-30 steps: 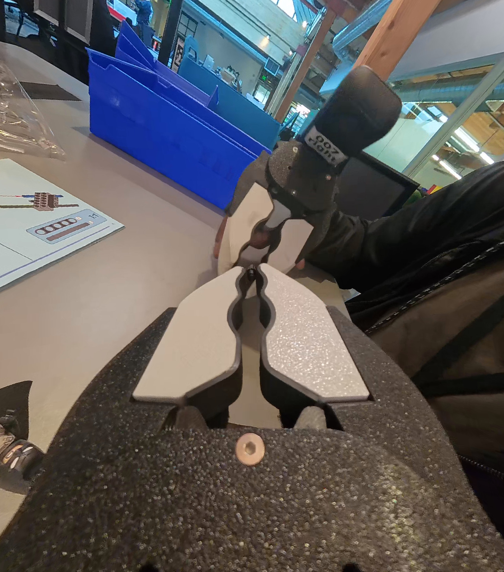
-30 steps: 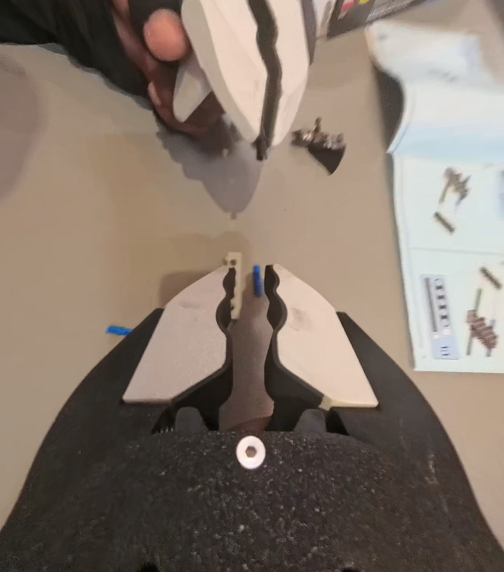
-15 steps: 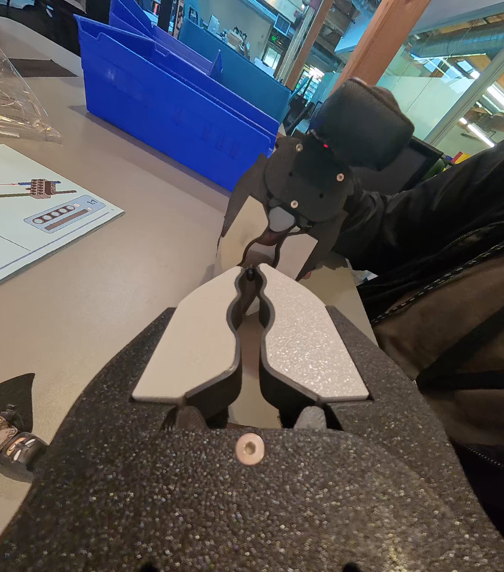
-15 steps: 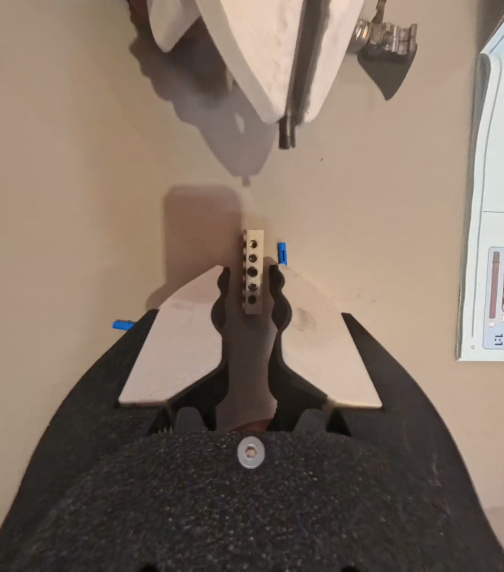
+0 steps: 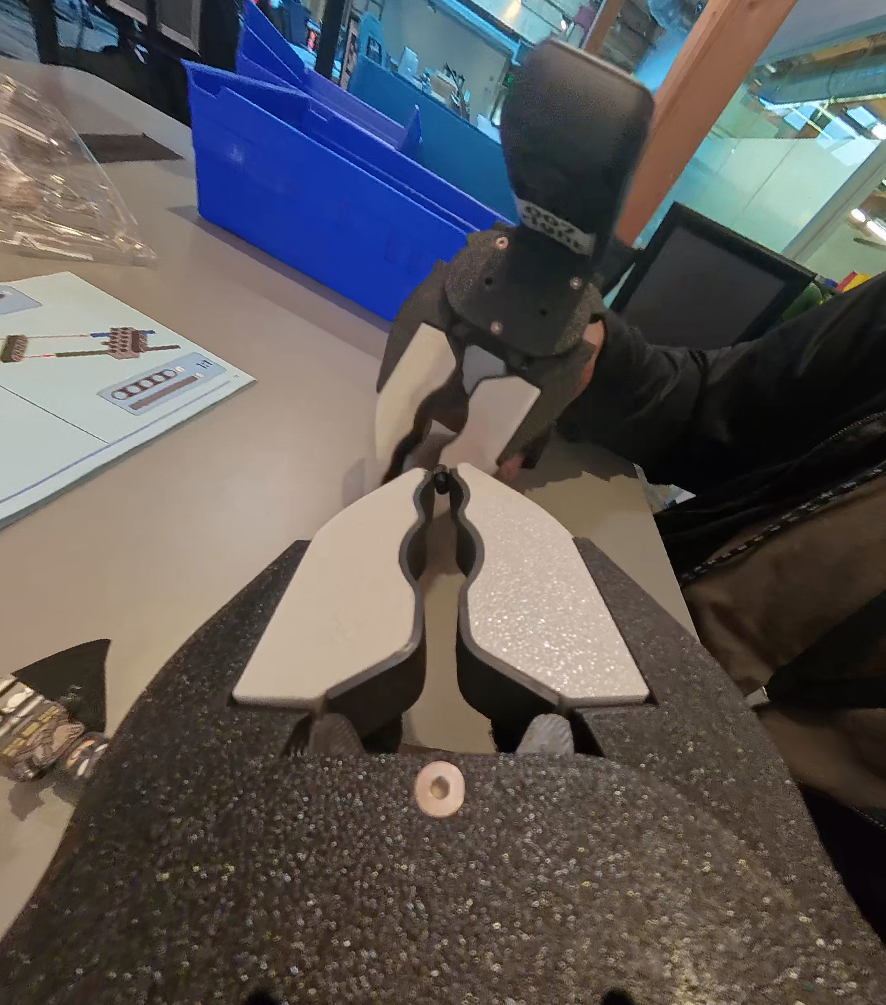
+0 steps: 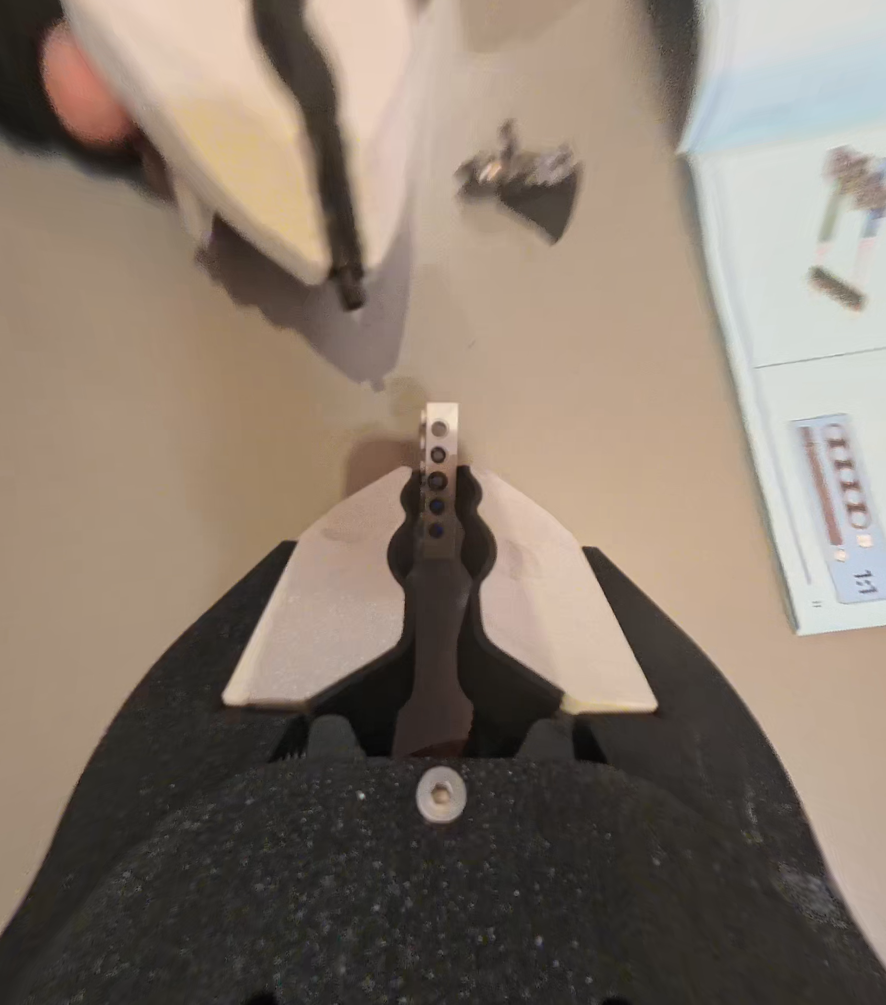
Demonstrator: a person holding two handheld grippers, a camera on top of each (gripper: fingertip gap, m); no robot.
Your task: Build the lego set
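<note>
The surface [image 5: 168, 544] carried a blue bin [image 5: 321, 201] at its far edge and a booklet [image 5: 49, 380]; the right claw [image 6: 441, 478] pinched a grey holed beam [image 6: 441, 467]; the left claw [image 5: 439, 476], nearly closed, gripped a small black pin [image 5: 439, 481].

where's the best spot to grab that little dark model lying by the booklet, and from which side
Judging by its shape, take the dark model across its blocky striped body, coming from above with a finger on each long side. The thin black fin looks too flat to pinch. Both tools are occupied: left holds a black pin, right a grey holed beam.
</note>
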